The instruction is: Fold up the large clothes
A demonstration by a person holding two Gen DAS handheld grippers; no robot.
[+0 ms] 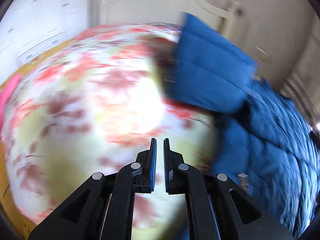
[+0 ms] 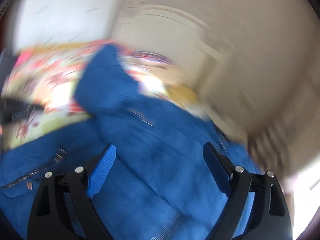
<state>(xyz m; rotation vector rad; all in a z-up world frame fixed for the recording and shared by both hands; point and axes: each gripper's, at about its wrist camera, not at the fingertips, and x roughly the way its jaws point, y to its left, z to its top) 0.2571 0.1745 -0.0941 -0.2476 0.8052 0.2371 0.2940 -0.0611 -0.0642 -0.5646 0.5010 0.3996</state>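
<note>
A blue quilted puffer jacket (image 1: pixel 230 76) lies on a flowered bedspread (image 1: pixel 90 100), at the right of the blurred left wrist view, one sleeve stretched toward the headboard. My left gripper (image 1: pixel 159 146) hangs over the bedspread, left of the jacket, its jaws shut with nothing between them. In the right wrist view the jacket (image 2: pixel 152 144) fills the lower half, its zipper (image 2: pixel 34 174) at lower left. My right gripper (image 2: pixel 160 150) is open wide above the jacket's body, pads off the fabric. A dark shape at that view's left edge may be the left gripper; blur hides it.
A white carved headboard (image 1: pixel 160 4) and pale walls stand behind the bed. A white wardrobe (image 1: pixel 40 20) is at the back left. Yellow bedding (image 1: pixel 6 190) edges the flowered spread, and something pink (image 1: pixel 8 92) lies at the far left.
</note>
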